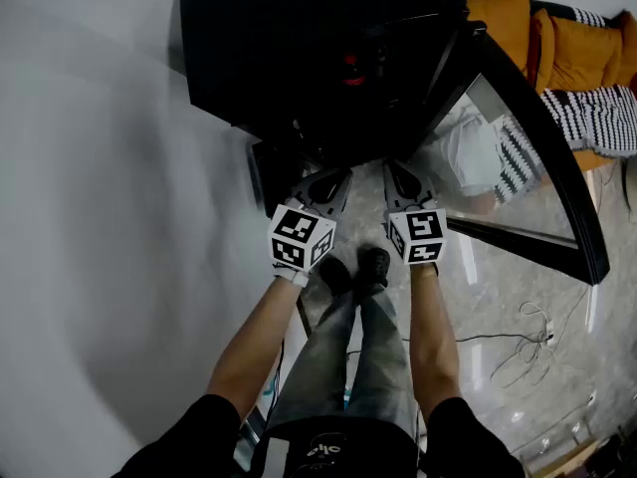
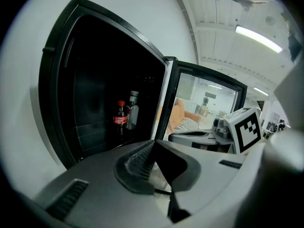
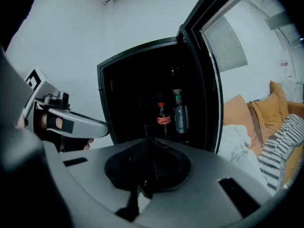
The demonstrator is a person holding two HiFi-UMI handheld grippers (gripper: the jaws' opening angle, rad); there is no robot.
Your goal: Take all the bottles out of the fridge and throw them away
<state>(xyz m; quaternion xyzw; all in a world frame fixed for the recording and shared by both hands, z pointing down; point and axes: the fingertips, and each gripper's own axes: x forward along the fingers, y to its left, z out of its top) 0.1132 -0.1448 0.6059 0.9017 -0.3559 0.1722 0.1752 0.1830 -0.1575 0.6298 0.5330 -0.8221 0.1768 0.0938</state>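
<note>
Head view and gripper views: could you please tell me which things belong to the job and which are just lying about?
For the job: black fridge with its glass door open; red-capped cola bottle with red label; clear bottle with green cap.
Lying about: orange cushions; black-and-white striped cushion; loose cable on the floor.

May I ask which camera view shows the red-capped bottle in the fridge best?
The right gripper view: the red-capped bottle faces it squarely, apart from the clear bottle. The left gripper view shows it obliquely, beside that bottle; the head view, only a dim red spot.
</note>
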